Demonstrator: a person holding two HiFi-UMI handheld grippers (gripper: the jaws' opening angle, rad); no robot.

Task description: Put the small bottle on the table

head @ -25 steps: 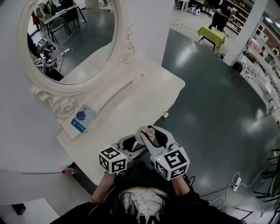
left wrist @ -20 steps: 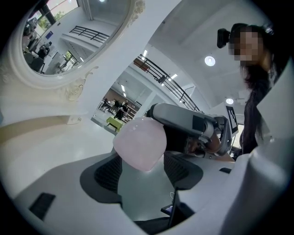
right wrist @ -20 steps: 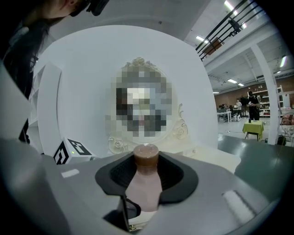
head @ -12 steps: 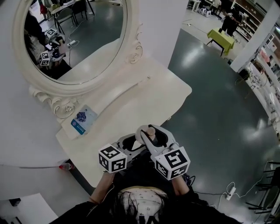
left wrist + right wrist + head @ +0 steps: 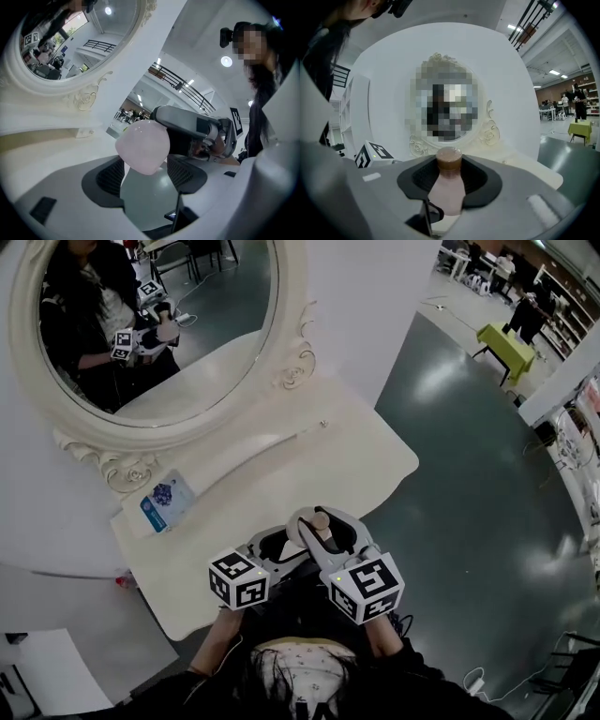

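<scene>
The small pink bottle (image 5: 322, 521) with a brown cap (image 5: 449, 158) stands upright between the pads of my right gripper (image 5: 320, 529), which is shut on it just off the front edge of the cream dressing table (image 5: 319, 451). My left gripper (image 5: 284, 546) points across at it from the left with its jaws apart. In the left gripper view the bottle's rounded pink body (image 5: 143, 146) fills the space just ahead of those jaws, and I see no pad pressing on it. Both grippers hang over the person's lap.
A big oval mirror (image 5: 150, 315) in a carved frame stands at the table's back and shows the person's reflection. A blue-and-white packet (image 5: 159, 503) lies on the left ledge. A red-capped bottle (image 5: 122, 581) lies on the floor at the left. Dark green floor (image 5: 469, 484) spreads to the right.
Both grippers have moved together with the bottle still in the right one. The table and mirror have shifted in the head view, and the person's reflection now fills the mirror.
</scene>
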